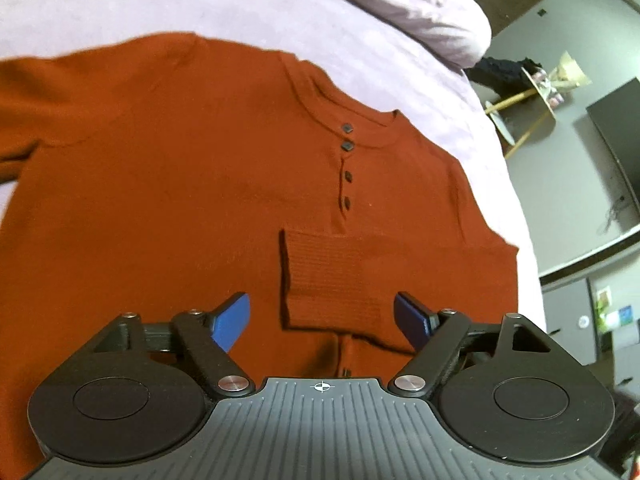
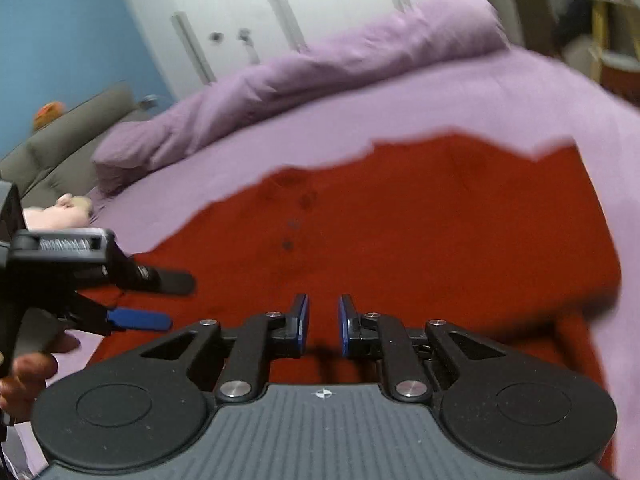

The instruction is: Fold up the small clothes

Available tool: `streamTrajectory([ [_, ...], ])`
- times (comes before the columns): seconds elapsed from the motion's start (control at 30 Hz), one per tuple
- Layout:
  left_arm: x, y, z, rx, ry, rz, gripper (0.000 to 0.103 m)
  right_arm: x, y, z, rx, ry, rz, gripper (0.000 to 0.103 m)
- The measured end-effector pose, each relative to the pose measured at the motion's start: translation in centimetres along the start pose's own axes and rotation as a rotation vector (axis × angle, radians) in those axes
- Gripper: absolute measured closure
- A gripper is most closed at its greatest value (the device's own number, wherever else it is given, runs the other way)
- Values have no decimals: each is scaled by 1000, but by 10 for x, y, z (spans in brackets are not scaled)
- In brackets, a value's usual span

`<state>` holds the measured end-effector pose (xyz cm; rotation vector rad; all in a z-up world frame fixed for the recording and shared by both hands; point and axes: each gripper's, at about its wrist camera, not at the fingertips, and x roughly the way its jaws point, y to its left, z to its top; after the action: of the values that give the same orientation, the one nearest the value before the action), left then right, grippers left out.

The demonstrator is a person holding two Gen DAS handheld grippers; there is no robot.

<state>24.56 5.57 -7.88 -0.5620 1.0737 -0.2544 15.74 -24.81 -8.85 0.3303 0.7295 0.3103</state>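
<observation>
A rust-orange long-sleeved henley shirt (image 1: 168, 184) lies flat, front up, on the lilac bed sheet (image 1: 100, 4). One sleeve is folded across the chest, its ribbed cuff (image 1: 332, 276) below the dark buttons (image 1: 347, 146). My left gripper (image 1: 322, 320) hovers open and empty over that cuff, blue pads either side of it. In the right wrist view the shirt (image 2: 420, 232) looks red and blurred. My right gripper (image 2: 323, 326) hovers above it, jaws a small gap apart, holding nothing. The left gripper also shows in the right wrist view (image 2: 154, 300), open over the shirt's left edge.
A rolled lilac duvet (image 2: 304, 68) lies along the far side of the bed, and a grey headboard (image 2: 60, 136) stands at the left. A wooden stool (image 1: 524, 100) and a dark TV screen (image 1: 616, 140) stand beyond the bed's right edge.
</observation>
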Motion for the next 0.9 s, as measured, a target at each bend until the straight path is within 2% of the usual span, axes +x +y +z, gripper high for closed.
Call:
streamTrajectory([
  [0.07,12,4,4,-9,28,-22,25,-3,-15,-7,76,10,-28,90],
  [0.13,25,7,7,-17,68,-38,33,-13,-30,-14,137,13,-57,90],
  [0.17,30,9,7,-26,77,-44,33,-16,-38,-17,152,17,-73,90],
  [0.2,34,9,7,-31,73,-55,33,-20,-44,-20,161,17,-88,90],
  [0.27,36,10,9,-42,63,-65,42,-27,-54,-24,183,13,-98,90],
  [0.3,38,8,11,-44,62,-69,59,-30,-59,-26,201,10,-92,90],
  [0.33,39,7,12,-40,69,-72,81,-31,-60,-28,213,8,-87,90],
  [0.37,42,5,12,-35,85,-76,89,-33,-60,-32,219,7,-84,90],
  [0.4,46,1,13,-29,101,-82,92,-33,-61,-32,219,6,-84,90],
  [0.47,48,-9,13,15,96,-53,94,-32,-57,-33,202,4,-95,89],
  [0.53,40,-23,17,100,45,4,95,-30,-54,-31,177,5,-111,90],
  [0.63,7,-37,35,209,-107,89,95,-28,-52,-26,147,1,-136,90],
  [0.7,-17,-41,45,300,-230,215,95,-29,-60,-24,137,-13,-184,93],
  [0.77,-30,-37,53,356,-300,316,95,-30,-65,-21,122,-20,-247,97],
  [0.83,-34,-24,58,359,-308,370,95,-31,-66,-17,121,-16,-269,95],
  [0.9,-32,-8,61,333,-292,394,95,-33,-67,-11,166,-9,-210,87],
])
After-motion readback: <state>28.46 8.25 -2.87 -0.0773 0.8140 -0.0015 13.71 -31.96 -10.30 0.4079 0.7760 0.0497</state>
